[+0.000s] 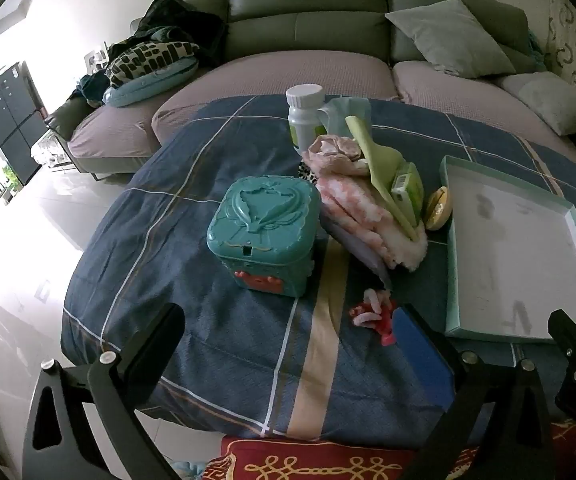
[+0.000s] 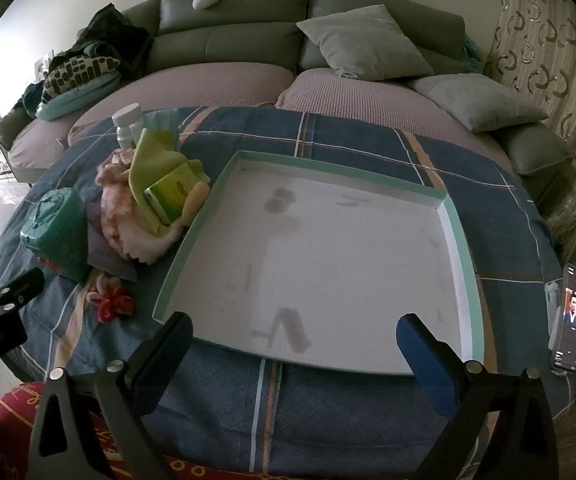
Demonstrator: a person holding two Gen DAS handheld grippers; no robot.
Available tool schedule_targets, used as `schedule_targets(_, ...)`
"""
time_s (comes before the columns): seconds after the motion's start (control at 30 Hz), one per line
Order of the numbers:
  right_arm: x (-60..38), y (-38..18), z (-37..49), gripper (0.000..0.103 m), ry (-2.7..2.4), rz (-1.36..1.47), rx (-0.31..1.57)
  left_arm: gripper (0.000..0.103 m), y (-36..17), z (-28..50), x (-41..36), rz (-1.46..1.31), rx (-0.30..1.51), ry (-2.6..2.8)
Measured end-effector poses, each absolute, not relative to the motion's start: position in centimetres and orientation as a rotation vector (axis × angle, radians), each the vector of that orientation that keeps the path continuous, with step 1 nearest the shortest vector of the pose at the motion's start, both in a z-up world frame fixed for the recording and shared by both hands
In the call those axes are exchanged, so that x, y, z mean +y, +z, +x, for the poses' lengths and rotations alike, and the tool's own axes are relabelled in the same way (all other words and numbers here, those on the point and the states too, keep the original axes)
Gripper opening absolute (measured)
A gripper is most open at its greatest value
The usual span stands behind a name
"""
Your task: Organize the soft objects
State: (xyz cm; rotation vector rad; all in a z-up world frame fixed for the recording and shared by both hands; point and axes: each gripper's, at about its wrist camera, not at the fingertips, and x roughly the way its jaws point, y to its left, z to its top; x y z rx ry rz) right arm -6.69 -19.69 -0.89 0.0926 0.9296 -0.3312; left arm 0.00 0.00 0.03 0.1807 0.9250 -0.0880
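Clutter sits heaped left of the tray: teal box (image 1: 262, 236), pink fluffy cloth (image 1: 367, 216) and green cloth (image 1: 383, 172), handy for sorting. Left tool (image 1: 288, 344) and right tool (image 2: 295, 344) hover wide open, empty, near the bare tray (image 2: 457, 240).

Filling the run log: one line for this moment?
left tool: open, empty | right tool: open, empty | tray: empty | pink fluffy cloth: untouched
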Motion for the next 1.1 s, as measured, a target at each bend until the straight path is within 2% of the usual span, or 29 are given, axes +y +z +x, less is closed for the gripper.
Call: schedule_targets(1.1, -19.58, -1.00, -6.63, 0.103, -0.331, 0.091, 0.928, 0.103, -0.23, -0.26, 0.49, 0.179, 0.926, -0.090)
